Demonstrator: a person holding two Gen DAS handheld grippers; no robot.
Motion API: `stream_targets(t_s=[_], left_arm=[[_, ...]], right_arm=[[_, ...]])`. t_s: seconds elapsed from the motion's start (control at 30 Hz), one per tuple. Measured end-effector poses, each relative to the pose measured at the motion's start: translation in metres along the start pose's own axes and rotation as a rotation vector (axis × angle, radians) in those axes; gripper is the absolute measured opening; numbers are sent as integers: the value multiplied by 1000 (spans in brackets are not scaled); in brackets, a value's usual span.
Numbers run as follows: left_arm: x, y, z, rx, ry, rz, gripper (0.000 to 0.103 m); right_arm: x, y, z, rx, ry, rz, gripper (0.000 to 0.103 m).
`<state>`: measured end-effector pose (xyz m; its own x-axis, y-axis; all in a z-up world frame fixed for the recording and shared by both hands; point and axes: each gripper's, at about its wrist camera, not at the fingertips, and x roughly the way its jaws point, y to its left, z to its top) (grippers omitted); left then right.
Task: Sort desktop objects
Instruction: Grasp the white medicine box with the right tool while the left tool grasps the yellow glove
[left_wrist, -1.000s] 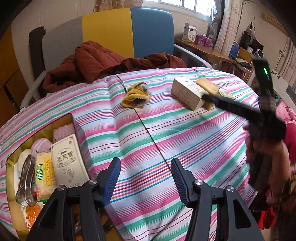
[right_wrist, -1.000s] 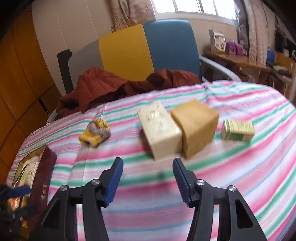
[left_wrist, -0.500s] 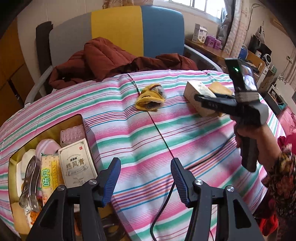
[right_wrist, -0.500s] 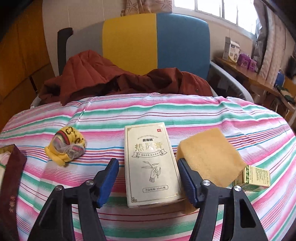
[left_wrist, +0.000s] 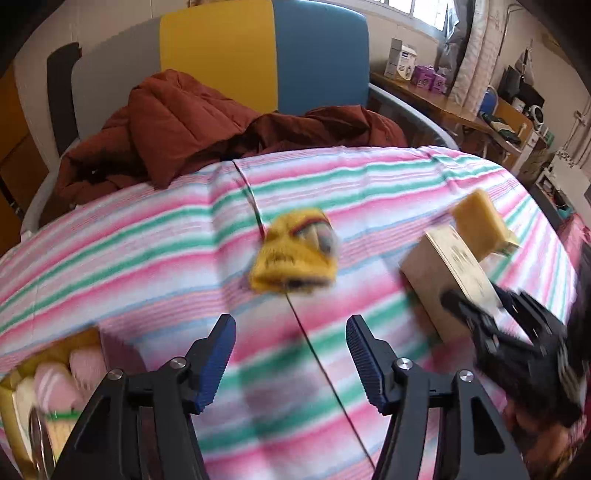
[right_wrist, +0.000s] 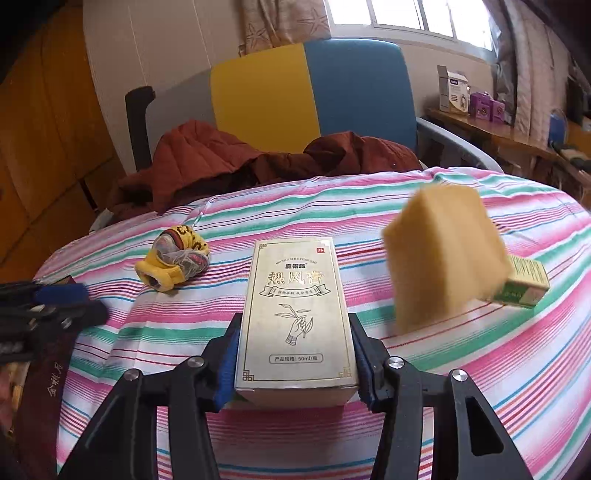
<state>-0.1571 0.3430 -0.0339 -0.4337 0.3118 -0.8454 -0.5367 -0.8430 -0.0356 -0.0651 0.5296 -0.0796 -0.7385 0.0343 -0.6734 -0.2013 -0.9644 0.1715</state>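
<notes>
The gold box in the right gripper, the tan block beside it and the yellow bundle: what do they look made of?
Gold box: printed cardboard with a metallic sheen, crisp folded edges. Tan block: probably sponge foam, with a matte, porous-looking surface, though blurred. Yellow bundle: knitted fabric, likely rolled socks, ribbed and soft. The right gripper is shut on the box.

Cream box (right_wrist: 297, 317) in right claw (right_wrist: 295, 363): red "鹿衔草" mark, large "热风膏" on top face, "产品规格: 50ml/瓶" near bottom edge. Dark red box (right_wrist: 44, 384) at 9 o'clock: gold characters, first reads "金", rest unclear. Other labels unreadable.
</notes>
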Motion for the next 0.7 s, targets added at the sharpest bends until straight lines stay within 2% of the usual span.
stream_targets(t_s=[0.17,0.23,0.33,0.43,0.53,0.57,0.6,0.7], left_arm=[[14,-8,22,80,-38,11,65],[23,-11,29,111,-30,16,66],[38,-15,34,138,9,-15,66],[53,-17,36,130,34,-14,66],[67,-20,32,116,53,3,58],[70,-20,31,120,44,29,49],[70,-21,28,125,25,59,44],[68,-20,22,106,-25,69,42]], right_arm=[[3,1,-2,-6,2,-11,53],[7,-4,-3,19,17,3,53],[17,-11,-4,63,54,20,53],[18,-16,-6,93,48,35,53],[19,-15,-6,87,47,27,53],[19,-14,-6,84,48,23,53],[19,-14,-6,81,47,20,53],[18,-15,-8,83,42,21,53]])
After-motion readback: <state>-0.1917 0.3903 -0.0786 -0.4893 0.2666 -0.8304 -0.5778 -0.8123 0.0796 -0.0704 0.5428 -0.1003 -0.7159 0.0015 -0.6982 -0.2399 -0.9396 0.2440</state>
